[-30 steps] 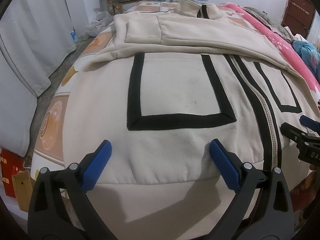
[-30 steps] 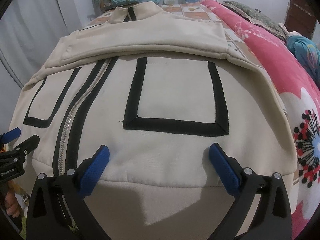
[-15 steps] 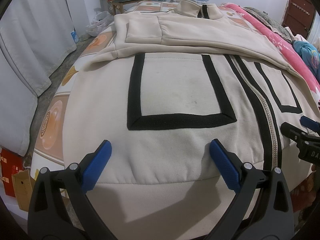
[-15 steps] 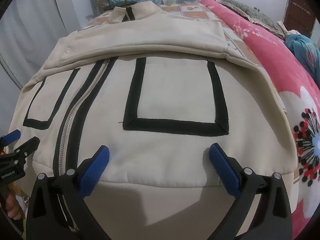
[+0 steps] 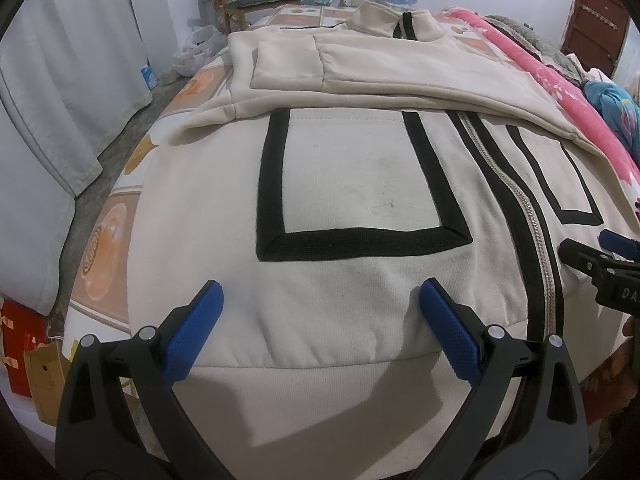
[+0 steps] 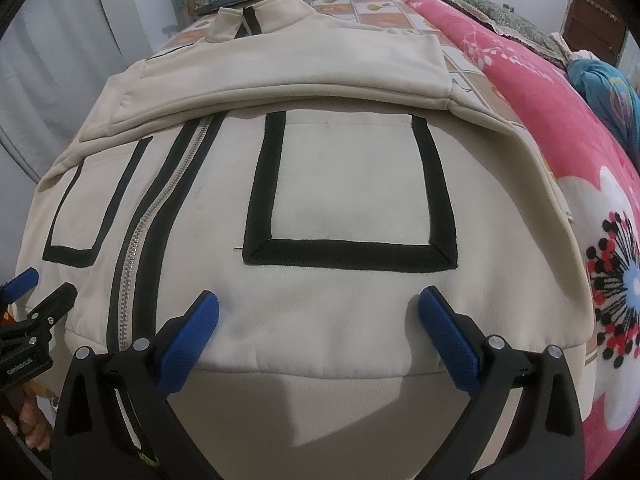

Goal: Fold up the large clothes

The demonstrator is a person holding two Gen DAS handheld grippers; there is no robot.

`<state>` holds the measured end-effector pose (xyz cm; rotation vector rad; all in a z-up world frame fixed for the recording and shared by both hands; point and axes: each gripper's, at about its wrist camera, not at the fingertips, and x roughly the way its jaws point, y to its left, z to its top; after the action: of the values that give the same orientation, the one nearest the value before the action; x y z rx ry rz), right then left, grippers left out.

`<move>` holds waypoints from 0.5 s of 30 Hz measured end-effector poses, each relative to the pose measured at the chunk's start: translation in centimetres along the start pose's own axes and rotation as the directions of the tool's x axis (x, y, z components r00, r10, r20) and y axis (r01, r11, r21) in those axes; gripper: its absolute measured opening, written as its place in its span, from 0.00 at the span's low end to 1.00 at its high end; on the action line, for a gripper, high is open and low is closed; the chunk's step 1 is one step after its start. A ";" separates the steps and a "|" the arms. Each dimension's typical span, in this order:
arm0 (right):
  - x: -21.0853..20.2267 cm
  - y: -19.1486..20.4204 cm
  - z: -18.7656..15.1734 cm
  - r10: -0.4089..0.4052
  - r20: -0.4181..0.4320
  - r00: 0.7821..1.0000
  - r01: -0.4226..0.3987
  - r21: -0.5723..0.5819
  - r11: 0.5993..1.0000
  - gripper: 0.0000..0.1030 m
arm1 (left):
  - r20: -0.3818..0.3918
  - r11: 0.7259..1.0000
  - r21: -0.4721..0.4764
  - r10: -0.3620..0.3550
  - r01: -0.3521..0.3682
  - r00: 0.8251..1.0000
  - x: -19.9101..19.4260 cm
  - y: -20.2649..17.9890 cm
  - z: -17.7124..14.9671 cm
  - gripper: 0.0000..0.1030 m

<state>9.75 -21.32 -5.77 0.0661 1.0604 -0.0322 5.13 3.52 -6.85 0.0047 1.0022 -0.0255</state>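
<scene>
Here the cream zip-front fleece jacket with black-outlined pockets lies flat across the bed, sleeves folded over its chest – the left gripper and right gripper hover above its lower hem, fingers apart, gripping nothing.

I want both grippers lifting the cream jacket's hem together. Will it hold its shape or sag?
The cream jacket looks like thick fleece lying in soft curves, so it will probably sag between the left gripper and right gripper. The folded sleeves lie loose and may slide. The zipper adds slight stiffness.
</scene>
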 end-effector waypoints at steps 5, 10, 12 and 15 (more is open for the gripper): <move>0.0 -0.2 0.1 0.004 0.000 1.000 -0.004 -0.006 1.000 0.94 | 0.074 1.000 -0.006 0.020 -0.019 0.997 -2.0 1.3 -0.7 0.92; 0.0 -0.3 0.2 0.009 0.008 1.000 -0.009 -0.013 1.000 0.94 | 0.116 1.000 -0.012 0.017 -0.016 0.993 -4.8 3.6 -3.2 0.92; 0.0 -0.3 0.1 0.009 0.014 1.000 -0.009 -0.015 1.000 0.94 | 0.118 1.000 -0.026 0.002 0.001 0.993 -5.9 4.4 -4.5 0.92; 0.0 -0.2 0.0 0.010 0.022 1.000 -0.010 -0.018 1.000 0.94 | 0.117 0.999 -0.037 -0.023 0.027 0.993 -6.9 5.0 -6.5 0.91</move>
<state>9.74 -21.52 -5.80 0.0545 1.0378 -0.0140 -3.97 8.77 -4.58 -0.0439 0.8860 -0.0290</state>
